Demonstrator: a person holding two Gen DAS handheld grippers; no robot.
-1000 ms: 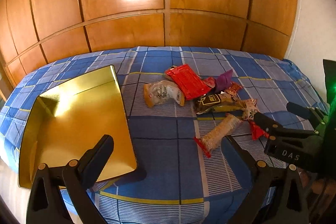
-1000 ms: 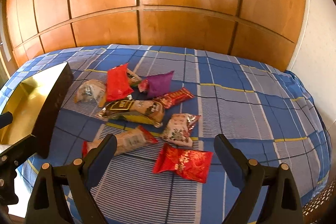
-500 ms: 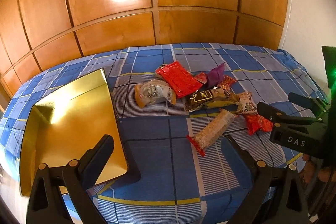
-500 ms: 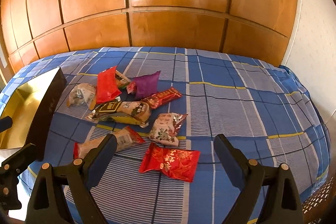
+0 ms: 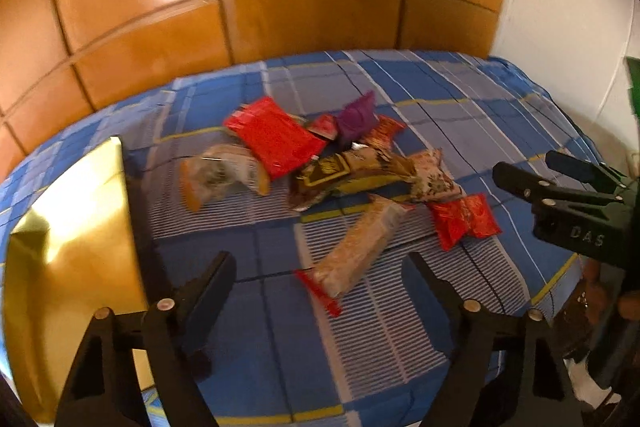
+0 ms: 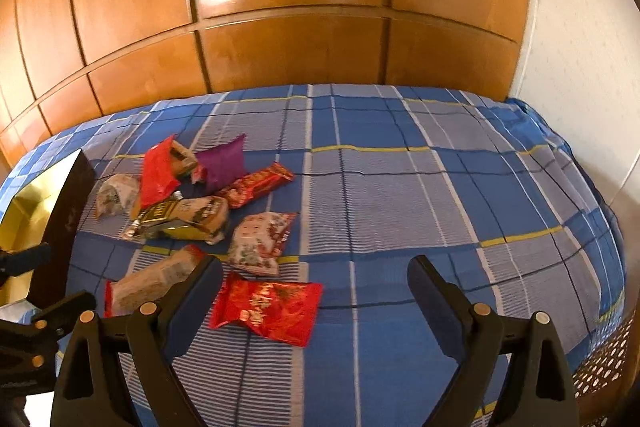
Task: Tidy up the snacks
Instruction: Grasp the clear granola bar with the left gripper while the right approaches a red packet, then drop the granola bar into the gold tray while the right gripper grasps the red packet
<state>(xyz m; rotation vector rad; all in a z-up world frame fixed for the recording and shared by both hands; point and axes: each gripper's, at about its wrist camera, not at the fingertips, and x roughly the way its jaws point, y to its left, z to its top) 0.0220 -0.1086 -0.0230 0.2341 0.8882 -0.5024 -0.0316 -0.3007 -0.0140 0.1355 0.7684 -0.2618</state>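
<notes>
A wall of glossy wooden panels (image 6: pixel 288 39) backs the bed I am working over, its blue plaid bedspread (image 6: pixel 420 195) stretching wide to the right. On my left feed a gold box (image 5: pixel 76 235) sits open at the bed's left edge, its dark outer wall facing the snacks. The snacks lie in a loose heap just right of it: a flat red packet (image 5: pixel 276 139) on top at the back, a purple pouch (image 6: pixel 222 161) beside it, a long red bar (image 6: pixel 258 183) in front of the pouch, and a clear-wrapped pastry (image 5: pixel 220 175) nearest the box. A dark gold-lettered bag (image 6: pixel 184 217) lies across the middle, with a white floral packet (image 6: pixel 260 241) touching its right end. Nearer me sits a long cracker pack (image 5: pixel 360 247) with red ends, and a red foil packet (image 6: pixel 272 307) (the closest item to my right tool).

My left gripper (image 5: pixel 320 291) hangs above the bedspread with jaws spread wide, the cracker pack lying between and just beyond the tips. My right gripper (image 6: pixel 316 287) is also spread apart and holds nothing, the red foil packet lying between its fingers, close to the left one.
</notes>
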